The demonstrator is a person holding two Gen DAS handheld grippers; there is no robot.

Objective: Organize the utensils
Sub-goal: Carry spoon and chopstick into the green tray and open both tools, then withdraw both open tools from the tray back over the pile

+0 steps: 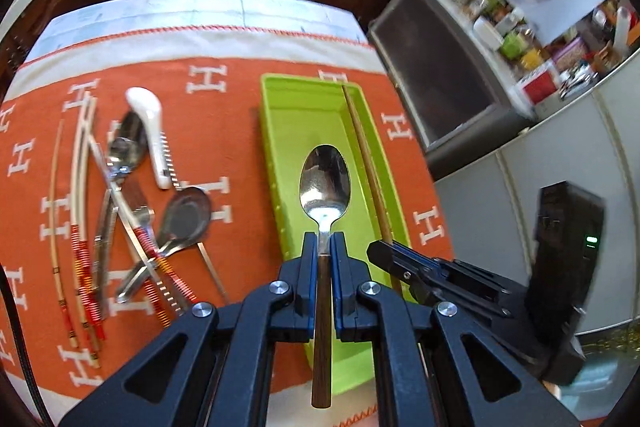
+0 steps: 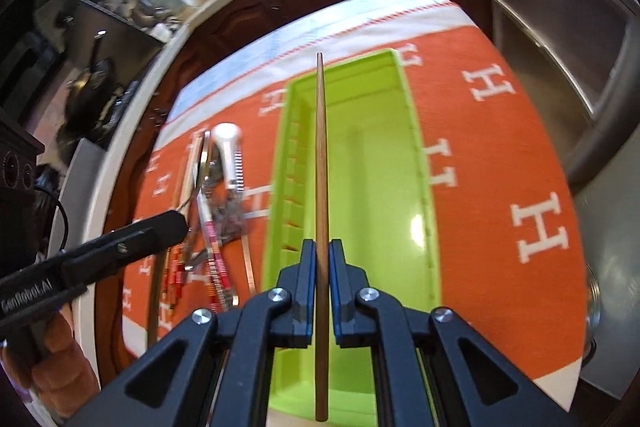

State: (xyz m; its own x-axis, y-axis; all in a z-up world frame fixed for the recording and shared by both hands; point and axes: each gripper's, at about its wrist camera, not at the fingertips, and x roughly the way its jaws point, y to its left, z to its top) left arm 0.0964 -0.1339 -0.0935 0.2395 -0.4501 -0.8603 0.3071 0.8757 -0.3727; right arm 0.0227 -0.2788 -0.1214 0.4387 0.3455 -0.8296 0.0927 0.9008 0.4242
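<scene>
My left gripper [image 1: 324,241] is shut on a steel spoon [image 1: 325,183] with a dark wooden handle, held over the lime green tray [image 1: 292,107]. My right gripper [image 2: 322,247] is shut on a brown wooden chopstick [image 2: 321,147], held lengthwise above the same tray [image 2: 376,155]. The right gripper also shows in the left wrist view [image 1: 384,255] at the tray's right side, with the chopstick [image 1: 362,147] along the tray's right wall. The left gripper shows in the right wrist view [image 2: 168,227].
A pile of utensils [image 1: 132,211] lies on the orange cloth [image 1: 224,131] left of the tray: spoons, a white ceramic spoon [image 1: 150,115], several chopsticks. It also shows in the right wrist view [image 2: 216,203]. Dark cabinets and a counter stand behind the table.
</scene>
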